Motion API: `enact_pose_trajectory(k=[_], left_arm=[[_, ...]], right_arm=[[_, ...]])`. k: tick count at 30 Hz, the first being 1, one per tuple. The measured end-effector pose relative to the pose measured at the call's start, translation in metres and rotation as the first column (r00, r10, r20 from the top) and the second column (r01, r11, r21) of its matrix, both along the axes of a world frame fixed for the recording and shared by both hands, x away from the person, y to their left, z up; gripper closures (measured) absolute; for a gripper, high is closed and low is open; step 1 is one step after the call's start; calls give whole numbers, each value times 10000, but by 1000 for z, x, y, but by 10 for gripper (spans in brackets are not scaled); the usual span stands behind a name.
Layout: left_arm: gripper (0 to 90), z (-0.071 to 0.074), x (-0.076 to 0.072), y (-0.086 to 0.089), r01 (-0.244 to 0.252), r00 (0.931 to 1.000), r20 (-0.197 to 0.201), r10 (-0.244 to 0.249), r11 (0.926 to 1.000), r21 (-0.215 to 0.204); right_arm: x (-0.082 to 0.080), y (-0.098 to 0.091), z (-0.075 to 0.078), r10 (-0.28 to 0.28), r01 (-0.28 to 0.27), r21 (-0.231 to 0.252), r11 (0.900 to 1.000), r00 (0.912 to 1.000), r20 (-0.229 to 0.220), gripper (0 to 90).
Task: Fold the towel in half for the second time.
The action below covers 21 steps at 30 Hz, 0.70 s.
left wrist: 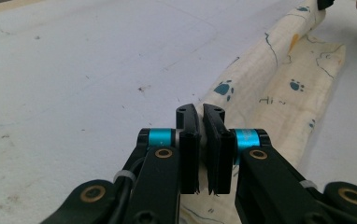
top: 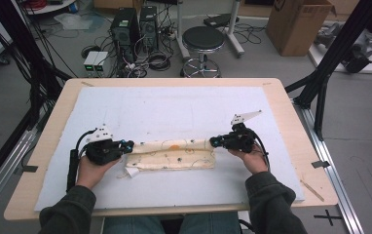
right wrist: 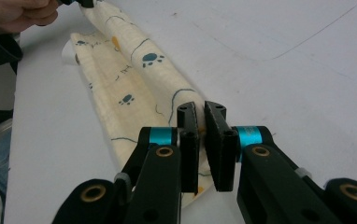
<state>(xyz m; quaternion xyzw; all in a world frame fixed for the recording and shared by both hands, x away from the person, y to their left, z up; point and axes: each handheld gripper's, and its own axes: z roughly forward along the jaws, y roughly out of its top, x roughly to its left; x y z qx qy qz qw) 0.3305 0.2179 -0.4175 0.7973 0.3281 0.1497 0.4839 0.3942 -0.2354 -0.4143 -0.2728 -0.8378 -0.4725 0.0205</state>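
A folded cloth (top: pixel 172 155), cream with paw prints, is laid on the white mat (top: pixel 174 109) near the person, its long axis running left to right across the table. Each end is met by one gripper: the left gripper (top: pixel 128 145) at the left end, the right gripper (top: pixel 214 141) at the right end, so neither hand is nearer than the other. The far edge of the cloth is drawn into a raised ridge between the two grippers, while the near part lies flat on the mat.

In the left gripper view, the left gripper (left wrist: pixel 200 112) is seen with its jaws brought almost together, a thin slit left between them, and a fold of the cloth (left wrist: pixel 279 88) pinched there. The cloth stretches away from the jaws toward the other gripper at the far top right.

In the right gripper view, the right gripper (right wrist: pixel 201 109) is likewise nearly closed on the cloth (right wrist: pixel 134 88), whose ridge runs away to the upper left, where the other hand (right wrist: pixel 17 14) is seen.

Since both top corners are judged to be held, the coming move is likely a lift or fold made across the short axis, toward or away from the person; the two ends would need to be carried together.
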Motion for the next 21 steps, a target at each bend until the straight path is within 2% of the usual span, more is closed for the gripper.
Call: enact_pose_trajectory(k=[21], left_arm=[[844,3,-6,-2,246,9997,22,-246,9997,17]], right_arm=[[-9,-1,-1,69,-68,-117,9999,10000,46,841]])
